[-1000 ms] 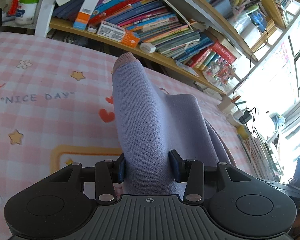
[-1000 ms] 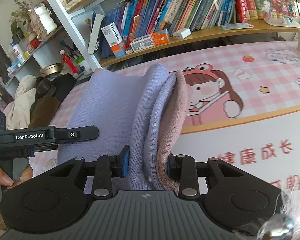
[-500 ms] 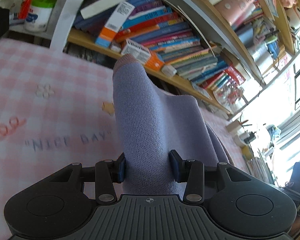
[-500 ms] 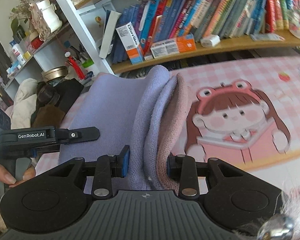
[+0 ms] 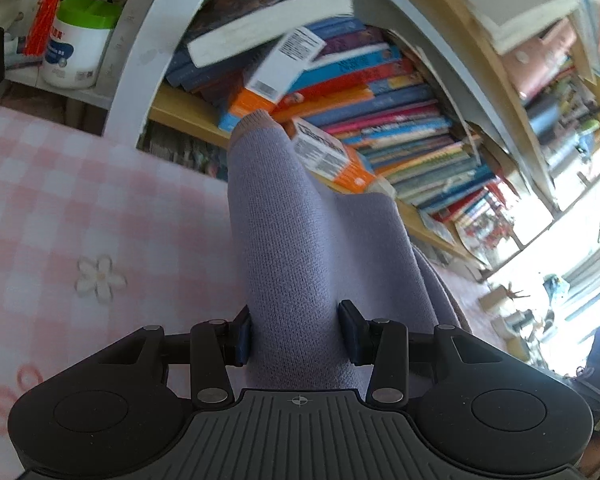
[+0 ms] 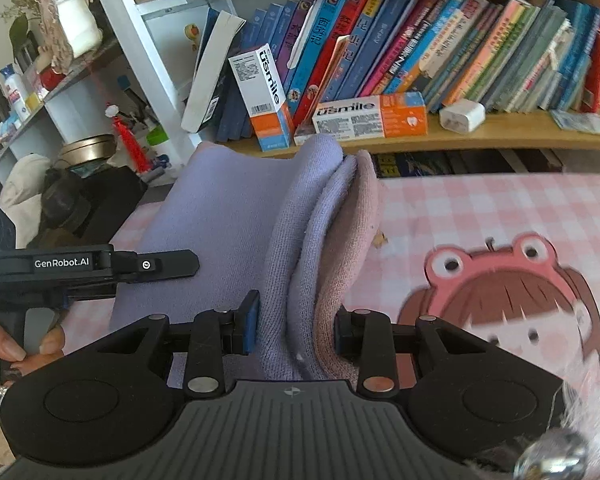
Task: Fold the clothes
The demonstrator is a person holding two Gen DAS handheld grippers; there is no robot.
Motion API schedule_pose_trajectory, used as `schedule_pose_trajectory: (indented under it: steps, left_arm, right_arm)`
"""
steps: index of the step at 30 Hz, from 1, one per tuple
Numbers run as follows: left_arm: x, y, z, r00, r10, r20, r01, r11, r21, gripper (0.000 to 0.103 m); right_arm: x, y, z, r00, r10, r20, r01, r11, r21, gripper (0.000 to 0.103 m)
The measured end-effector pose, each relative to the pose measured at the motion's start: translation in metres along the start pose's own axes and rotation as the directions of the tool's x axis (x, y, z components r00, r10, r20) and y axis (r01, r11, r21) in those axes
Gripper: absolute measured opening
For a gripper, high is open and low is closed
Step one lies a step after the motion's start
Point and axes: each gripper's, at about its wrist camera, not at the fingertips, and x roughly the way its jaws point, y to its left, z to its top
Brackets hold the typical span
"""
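Observation:
A lilac knitted garment with a dusty-pink cuff is bunched thick between the pads of my left gripper, which is shut on it. In the right wrist view the same garment hangs as a sheet between both grippers, and its folded lilac and pink edges are pinched in my right gripper, shut on them. The left gripper shows at the left of that view, held by a hand. Both hold the cloth above a pink checked mat.
A bookshelf packed with books and toothpaste boxes stands close behind the mat's far edge. A white upright post and a green-lidded tub are at the left. Cluttered side shelves and dark bags lie beyond the mat's left side.
Both grippers have carried the garment across the mat toward the bookshelf; the shelf looms nearer and the mat's printed text has slid out of view. Both grips are unchanged.

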Motion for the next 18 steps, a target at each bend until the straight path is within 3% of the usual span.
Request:
schedule_pose_trajectory:
  steps: [8, 14, 18]
  left_arm:
    - [0.033, 0.019, 0.017, 0.999, 0.035, -0.022, -0.034, 0.999, 0.012, 0.042]
    - [0.044, 0.043, 0.012, 0.998, 0.036, -0.051, -0.039, 0.998, -0.058, 0.049]
    - [0.036, 0.037, 0.015, 0.996, 0.076, -0.044, -0.077, 0.997, -0.025, 0.054]
  right_arm:
    - [0.044, -0.011, 0.012, 1.0, -0.018, 0.009, 0.018, 1.0, -0.016, 0.032]
    - [0.062, -0.036, 0.001, 1.0, -0.017, -0.021, 0.02, 0.993, 0.115, 0.042]
    - [0.057, -0.04, -0.001, 0.999, -0.026, -0.019, 0.029, 0.989, 0.146, 0.052]
